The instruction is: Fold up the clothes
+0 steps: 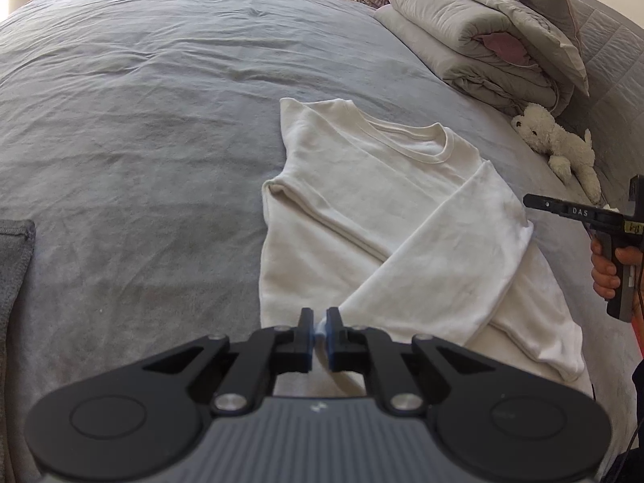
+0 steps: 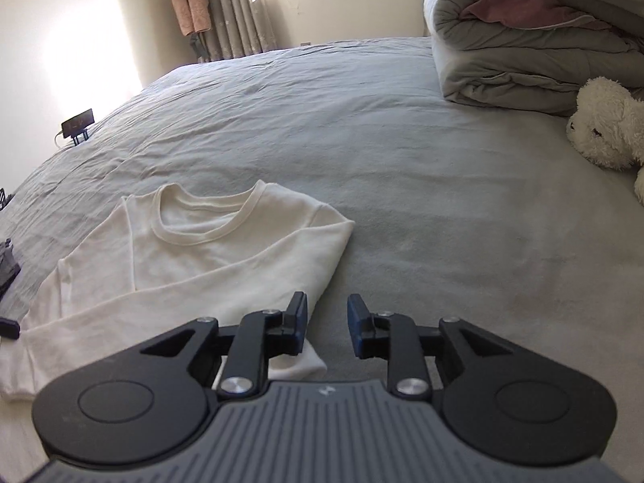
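Observation:
A white long-sleeved shirt (image 1: pixel 374 201) lies face up on the grey bed sheet (image 1: pixel 141 120), collar toward the far side. One sleeve (image 1: pixel 442 249) is folded slantwise across the chest. My left gripper (image 1: pixel 320 332) is shut on that sleeve's cuff, and white cloth shows between the blue pads. In the right wrist view the shirt (image 2: pixel 193 257) lies left of centre. My right gripper (image 2: pixel 327 324) stands open just past the shirt's right edge, with only bare sheet between its fingers. From the left wrist view, the right gripper (image 1: pixel 535 201) shows at the right edge, held by a hand (image 1: pixel 603 273).
A folded grey duvet (image 1: pixel 483 32) is stacked at the far right, with a white plush toy (image 1: pixel 559 141) in front of it. Grey cloth (image 1: pixel 16 265) lies at the left edge. A small clock (image 2: pixel 78 122) stands beyond the bed's far left side, near curtains (image 2: pixel 229 8).

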The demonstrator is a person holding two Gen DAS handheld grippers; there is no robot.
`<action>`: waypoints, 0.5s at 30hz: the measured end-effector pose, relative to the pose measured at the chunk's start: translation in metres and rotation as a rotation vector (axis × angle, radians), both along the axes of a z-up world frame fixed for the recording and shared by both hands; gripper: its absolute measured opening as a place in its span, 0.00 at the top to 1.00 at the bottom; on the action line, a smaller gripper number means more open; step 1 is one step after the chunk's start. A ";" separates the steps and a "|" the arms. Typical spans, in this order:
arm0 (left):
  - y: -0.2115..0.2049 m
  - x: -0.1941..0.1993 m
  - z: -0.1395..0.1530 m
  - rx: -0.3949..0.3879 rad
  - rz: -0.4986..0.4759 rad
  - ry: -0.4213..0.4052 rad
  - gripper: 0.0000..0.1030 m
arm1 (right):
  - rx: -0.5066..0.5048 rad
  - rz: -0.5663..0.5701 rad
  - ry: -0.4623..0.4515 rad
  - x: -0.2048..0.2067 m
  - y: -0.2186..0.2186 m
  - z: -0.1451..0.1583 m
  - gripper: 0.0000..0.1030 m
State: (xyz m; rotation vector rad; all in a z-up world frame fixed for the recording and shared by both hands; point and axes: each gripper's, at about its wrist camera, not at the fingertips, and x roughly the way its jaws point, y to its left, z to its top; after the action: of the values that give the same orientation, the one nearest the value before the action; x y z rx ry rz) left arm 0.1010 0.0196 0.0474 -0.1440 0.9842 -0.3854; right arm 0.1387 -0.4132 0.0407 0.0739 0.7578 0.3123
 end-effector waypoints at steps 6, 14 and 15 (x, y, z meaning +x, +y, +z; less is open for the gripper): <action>0.002 0.004 -0.005 -0.002 0.020 0.012 0.94 | -0.034 0.012 -0.019 -0.013 0.014 -0.015 0.88; 0.003 0.003 -0.006 -0.005 0.021 0.021 0.94 | -0.006 -0.163 0.055 -0.012 0.013 -0.019 0.89; 0.004 0.003 -0.006 -0.008 0.022 0.023 0.94 | -0.005 -0.172 0.060 -0.011 0.015 -0.018 0.89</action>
State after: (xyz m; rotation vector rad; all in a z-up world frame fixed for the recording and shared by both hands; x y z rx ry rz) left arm 0.1039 0.0235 0.0414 -0.1668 1.0032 -0.3685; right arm 0.1274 -0.3986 0.0226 0.1437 0.8058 0.1453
